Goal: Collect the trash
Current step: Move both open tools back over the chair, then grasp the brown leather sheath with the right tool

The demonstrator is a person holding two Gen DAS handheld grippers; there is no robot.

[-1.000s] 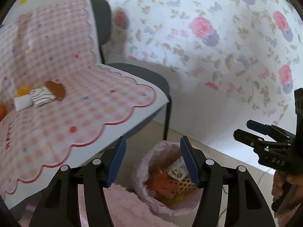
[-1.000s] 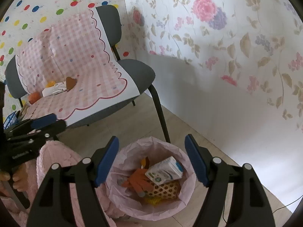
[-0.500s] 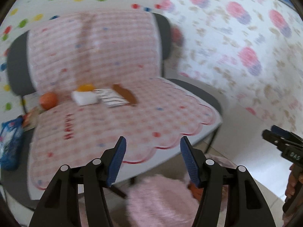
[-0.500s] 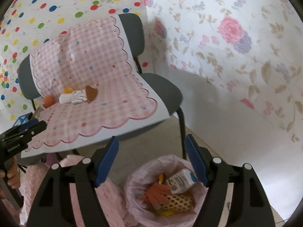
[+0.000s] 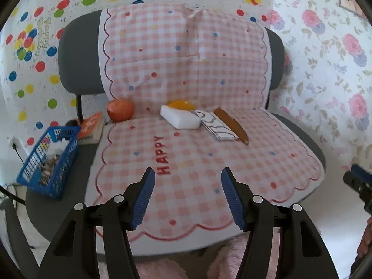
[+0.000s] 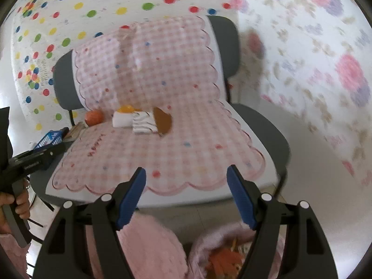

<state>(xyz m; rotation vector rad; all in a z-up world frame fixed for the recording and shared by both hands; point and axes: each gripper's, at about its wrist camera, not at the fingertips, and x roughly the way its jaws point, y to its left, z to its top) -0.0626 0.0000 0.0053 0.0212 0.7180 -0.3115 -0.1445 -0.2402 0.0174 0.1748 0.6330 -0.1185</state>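
Note:
On the pink checked cloth (image 5: pixel 190 162) over the grey seat lie a white block (image 5: pixel 180 117), a yellow piece (image 5: pixel 181 104) behind it, a striped white wrapper (image 5: pixel 217 125) and a brown piece (image 5: pixel 232 125). An orange round fruit (image 5: pixel 120 109) rests at the back left. The same items show blurred in the right wrist view: white block (image 6: pixel 122 119), wrapper (image 6: pixel 144 122), brown piece (image 6: pixel 163 121). My left gripper (image 5: pixel 187 196) hovers open over the cloth's front, nothing between its fingers. My right gripper (image 6: pixel 186 196) is open above the seat's front edge. The pink trash bag (image 6: pixel 223 253) sits below it.
A blue basket (image 5: pixel 47 161) with scraps stands on the seat's left side, an orange book (image 5: pixel 90 125) behind it. A fluffy pink stool (image 6: pixel 148 246) stands in front of the chair. Walls with dots and flowers close off the back and right.
Both grippers swung up and left from the trash bag on the floor toward the chair seat. The seat's items now lie straight ahead of the left gripper. Jaw openings look unchanged.

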